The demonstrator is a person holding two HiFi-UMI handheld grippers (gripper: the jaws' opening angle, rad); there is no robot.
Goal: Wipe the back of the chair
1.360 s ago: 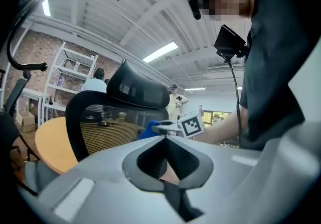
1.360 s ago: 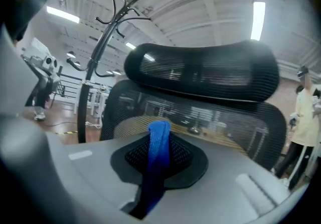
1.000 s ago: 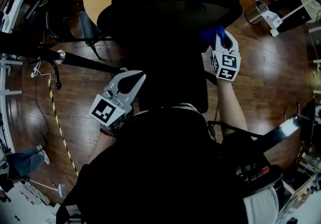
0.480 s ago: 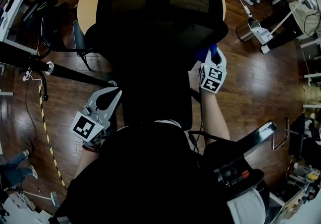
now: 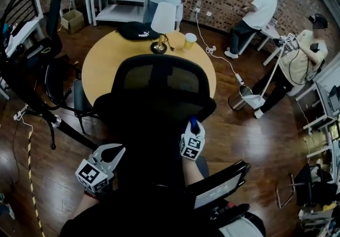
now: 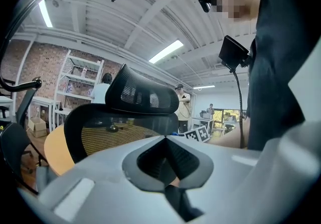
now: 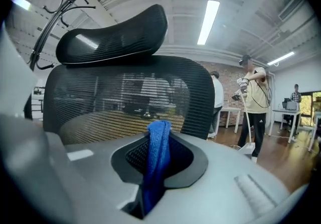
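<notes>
Blue cloth (image 7: 157,152) sits pinched in our right gripper (image 5: 194,130), jaws clamped on it. Its long axis runs along the jaws, and its free end points far, at the lower right edge of the black mesh chair back (image 5: 159,84); we cannot tell whether they touch. Our left gripper (image 5: 118,150) is near left of the chair, jaws pressed together on nothing. A round wooden table (image 5: 101,66) stands beyond.
</notes>
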